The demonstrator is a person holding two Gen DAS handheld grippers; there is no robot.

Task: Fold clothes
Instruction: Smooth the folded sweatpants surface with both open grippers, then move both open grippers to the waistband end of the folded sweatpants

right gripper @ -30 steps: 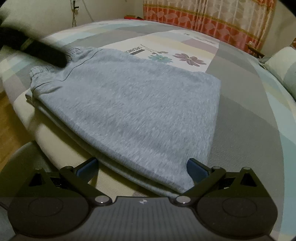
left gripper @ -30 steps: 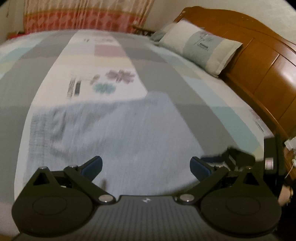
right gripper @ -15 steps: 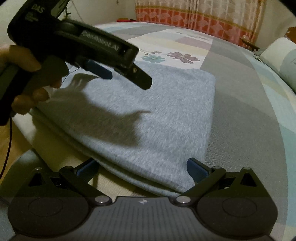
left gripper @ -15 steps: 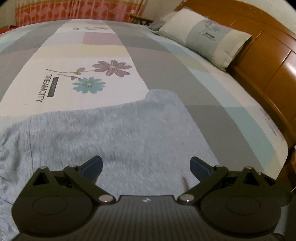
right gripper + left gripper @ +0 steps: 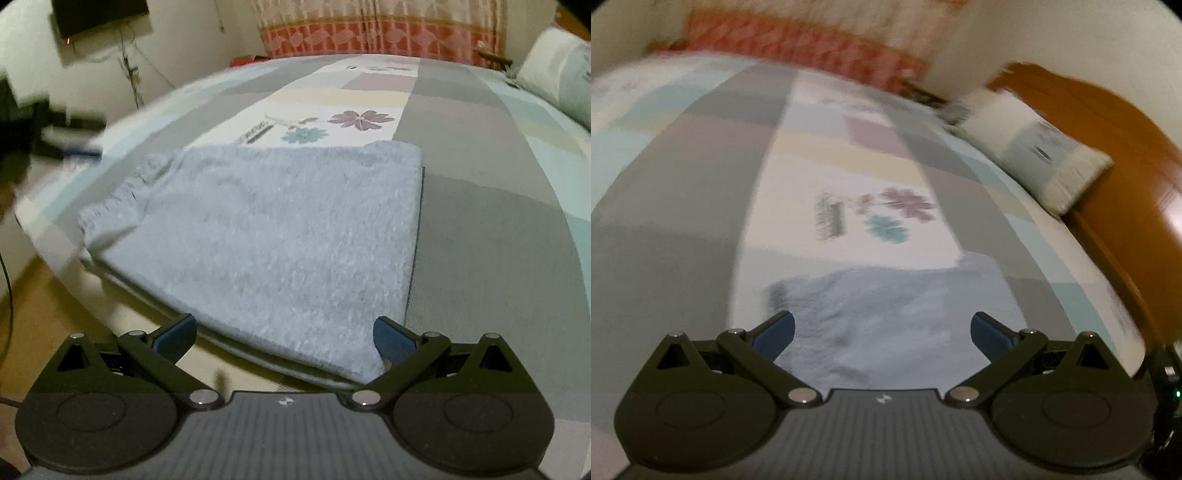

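Folded grey garment [image 5: 280,236] lying flat on patchwork bed [image 5: 480,229], left claw [image 5: 882,328] and right claw [image 5: 282,334] both spread wide, empty, above its near edge

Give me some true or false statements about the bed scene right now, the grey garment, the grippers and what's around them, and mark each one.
1. The grey garment lies folded flat on the bedspread. True.
2. The right gripper is clamped on the garment. False: its jaws stand wide apart, holding nothing.
3. The left gripper is open. True.
4. The garment covers the flower print. False: the flowers show just beyond its far edge.
5. A pillow rests by the wooden headboard. True.
6. The curtain is plain blue. False: it carries a red patterned band.
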